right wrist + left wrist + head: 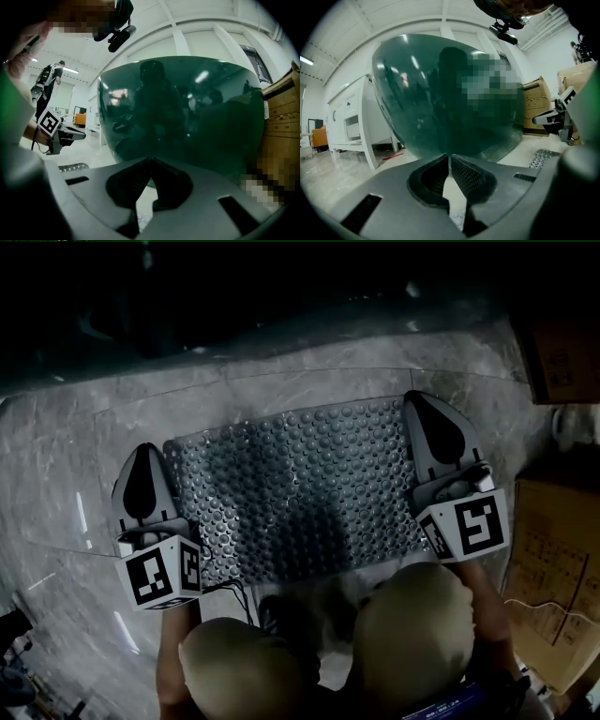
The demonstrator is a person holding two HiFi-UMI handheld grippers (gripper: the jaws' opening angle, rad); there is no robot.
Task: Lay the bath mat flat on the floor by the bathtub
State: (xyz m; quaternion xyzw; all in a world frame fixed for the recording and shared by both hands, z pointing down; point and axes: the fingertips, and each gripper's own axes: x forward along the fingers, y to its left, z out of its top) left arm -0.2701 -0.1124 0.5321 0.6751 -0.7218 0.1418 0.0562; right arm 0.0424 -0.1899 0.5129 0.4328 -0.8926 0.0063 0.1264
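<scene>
On the left, the left gripper [142,450] is seen lying low over the marble floor [56,474], just beside the left edge of the bath mat [300,493]. In the left gripper view its jaws are clenched, the ribbed pads [464,176] meeting at their tips, with a patch of studded mat visible beneath them. A marker cube [159,573] with black-and-white square patterns is carried at its near end; no letters are shown on it. A white cabinet [351,122] is seen at the far left in that view.

In the middle, the grey, bubble-studded mat is spread flat on the floor, its long far edge running near the dark green bathtub [234,306], which fills the far side of both gripper views [450,93] [187,117]. Two knees [412,634] are seen at the near edge.

On the right, the right gripper [418,399] is laid over the mat's right edge. Its jaws are likewise pressed together at the tips in the right gripper view [150,161]. A second patterned marker cube [469,526] is mounted on it. Cardboard boxes [553,549] are stacked at the far right; their print cannot be read.
</scene>
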